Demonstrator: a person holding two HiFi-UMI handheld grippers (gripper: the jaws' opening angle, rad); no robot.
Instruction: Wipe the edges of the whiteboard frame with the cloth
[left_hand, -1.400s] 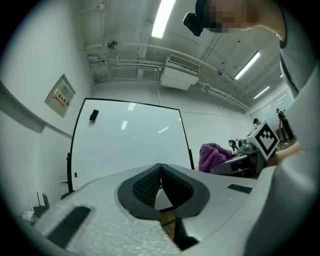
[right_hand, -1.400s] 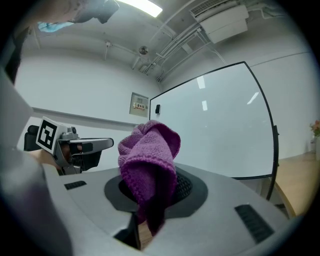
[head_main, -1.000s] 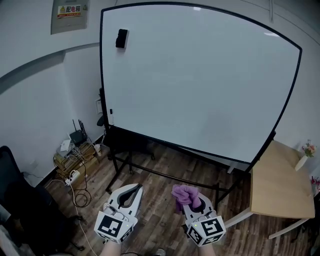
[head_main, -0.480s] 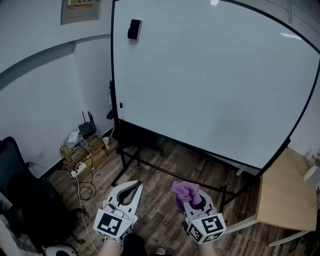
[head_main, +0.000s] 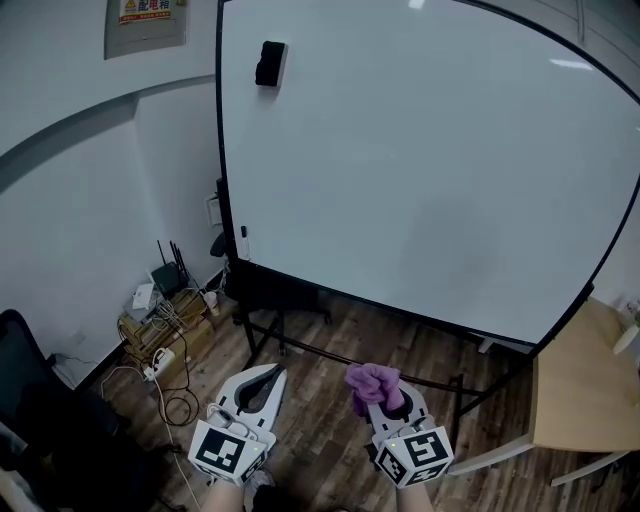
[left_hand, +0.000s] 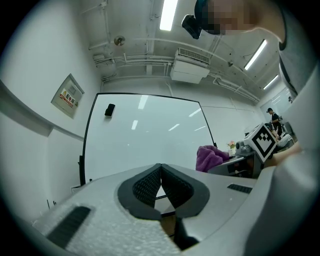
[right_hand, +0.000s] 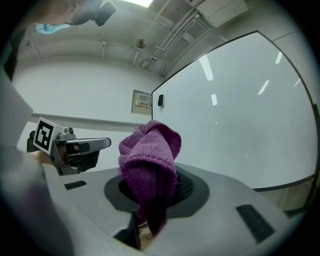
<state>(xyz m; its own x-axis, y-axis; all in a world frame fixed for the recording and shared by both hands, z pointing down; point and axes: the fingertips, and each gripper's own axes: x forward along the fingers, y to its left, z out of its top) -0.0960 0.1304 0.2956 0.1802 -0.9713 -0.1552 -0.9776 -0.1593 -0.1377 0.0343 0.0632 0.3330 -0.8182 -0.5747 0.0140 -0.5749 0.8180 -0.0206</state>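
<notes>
Between the right tongs (head_main: 380, 398), closed on it, one purple knitted cloth (head_main: 371, 381) stands bunched upward, well apart from the one whiteboard (head_main: 420, 170) with its thin black frame (head_main: 221, 150). Left tongs (head_main: 263, 384): jaws together, holding nothing. Two tongs in all.

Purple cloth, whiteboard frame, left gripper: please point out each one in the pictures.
purple cloth (right_hand: 151, 145), right gripper view, on the bunched fold above the jaws
whiteboard frame (head_main: 222, 150), head view, on its black left edge
left gripper (left_hand: 161, 169), left gripper view, where its shut jaw tips meet
</notes>
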